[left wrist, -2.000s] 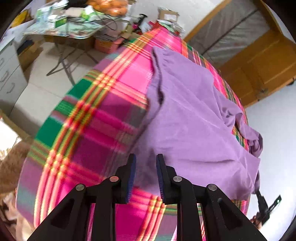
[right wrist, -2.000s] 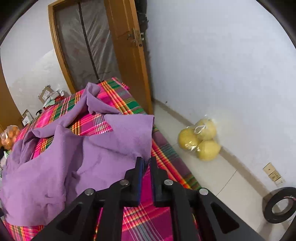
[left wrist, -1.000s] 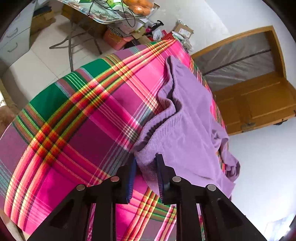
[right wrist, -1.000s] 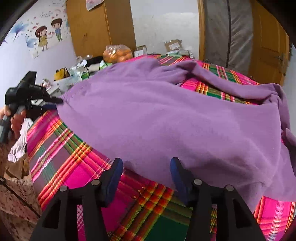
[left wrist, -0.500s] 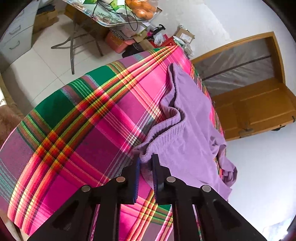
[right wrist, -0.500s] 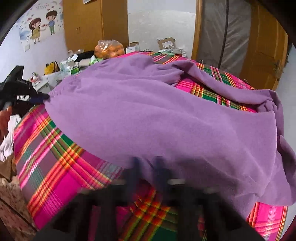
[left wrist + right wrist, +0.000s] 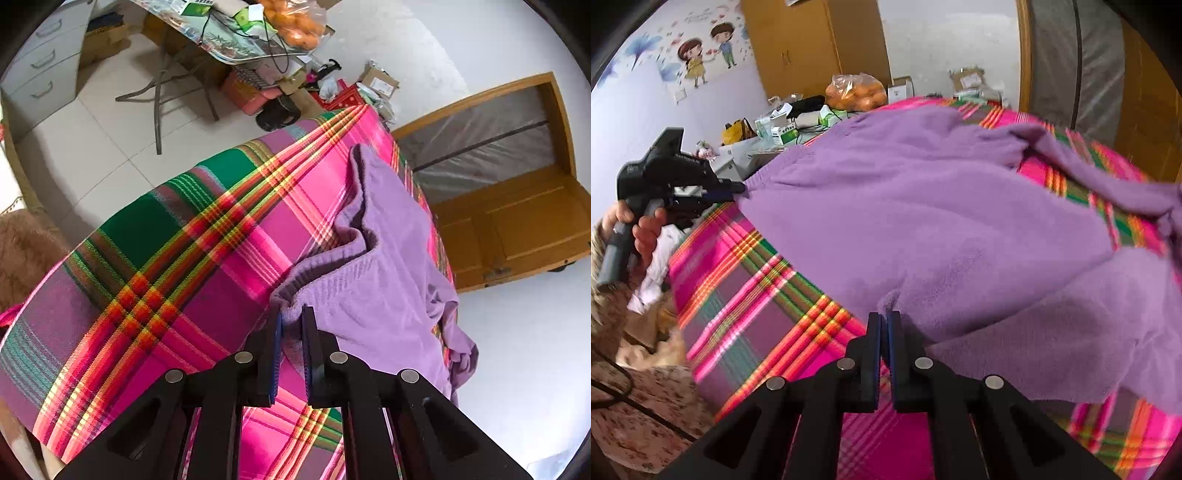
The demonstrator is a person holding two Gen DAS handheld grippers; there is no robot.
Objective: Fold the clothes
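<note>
Gripping a purple garment (image 7: pixel 923 206) spread on the plaid-covered table (image 7: pixel 166 258) at two points.
The left gripper (image 7: pixel 291 321) has been closing and pinches the ribbed hem; the right gripper (image 7: pixel 884 325) is clamped nearly together, apparently on the near edge, though blur obscures this.

- Far right of the purple garment (image 7: pixel 923 206) lost in motion blur and cut by the frame edge in the right wrist view.
- Hem corner hidden between the closed jaws of the right gripper (image 7: pixel 884 321).
- Holder of the left gripper (image 7: pixel 737 189) cut off at the left edge, only a hand (image 7: pixel 635 229) shown.
- Lettering on the far boxes (image 7: pixel 779 133) too small to read.
</note>
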